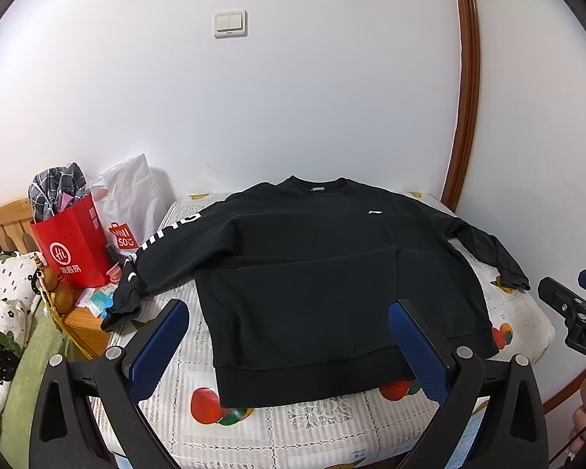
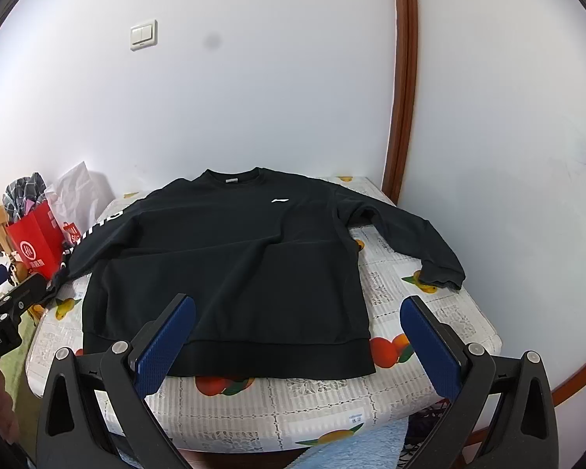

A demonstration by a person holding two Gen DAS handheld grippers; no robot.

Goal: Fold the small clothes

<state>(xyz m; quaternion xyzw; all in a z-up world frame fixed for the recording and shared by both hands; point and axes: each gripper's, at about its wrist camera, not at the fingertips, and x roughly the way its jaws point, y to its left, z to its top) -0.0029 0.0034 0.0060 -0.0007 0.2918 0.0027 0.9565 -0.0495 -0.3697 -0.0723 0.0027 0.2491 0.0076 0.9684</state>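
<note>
A table [image 1: 527,320] in a fruit-print cloth carries the black sweatshirt [image 1: 312,269] spread flat, sleeves out, with a red bag [image 1: 72,250] beyond its lettered sleeve, and the left gripper [image 1: 289,351] and right gripper [image 2: 299,346] hang above its hem, both with jaws wide apart and empty.

Black sweatshirt [image 1: 304,273] spread flat, front up, in front of you.
Your sweatshirt's collar points far, its ribbed hem lies near; both sleeves stretch out left and right, the left one bearing white lettering, a small white logo on the chest.
</note>
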